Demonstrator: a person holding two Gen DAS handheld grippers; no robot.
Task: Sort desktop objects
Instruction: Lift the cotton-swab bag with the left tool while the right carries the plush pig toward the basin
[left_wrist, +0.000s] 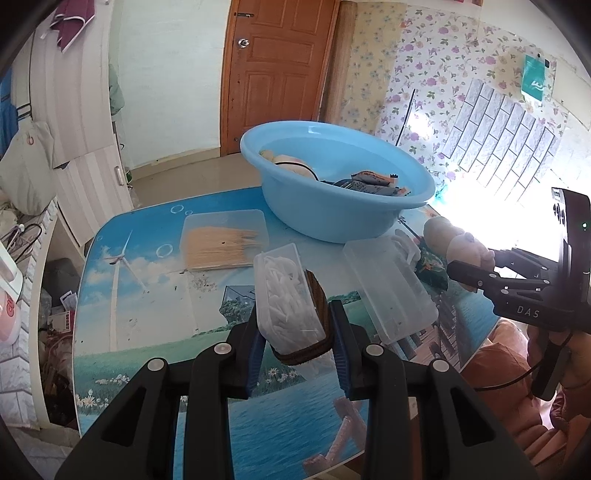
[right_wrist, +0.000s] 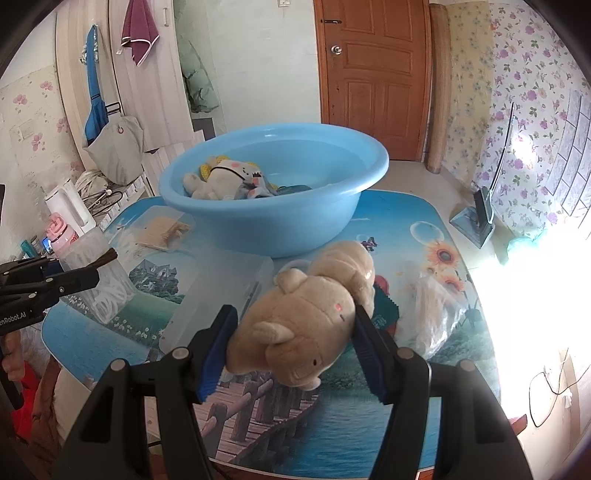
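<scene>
The beige plush toy is clamped at its head between the pads of the right tool, and appears lifted just clear of the table, near the front of the blue basin. The basin already contains another plush toy and snack packets, so it is judged to be the collection point for soft and loose items.

The left tool holds the clear box of white pieces together with a brown band-like item; its jaws stand narrow on that load. Whether the brown item is part of the box cannot be determined from this view.

Procedure for the step in hand:
1. Raise the plush toy above the basin rim before moving forward; the body hangs beyond the pads and may catch the rim.
2. Centre it over a bare part of the basin floor, then part the jaws.
3. Keep the left tool steady and apart from the right tool's path.

Nearby on the table: a transparent lid, a second clear box, a box of wooden sticks and a green packet.
</scene>
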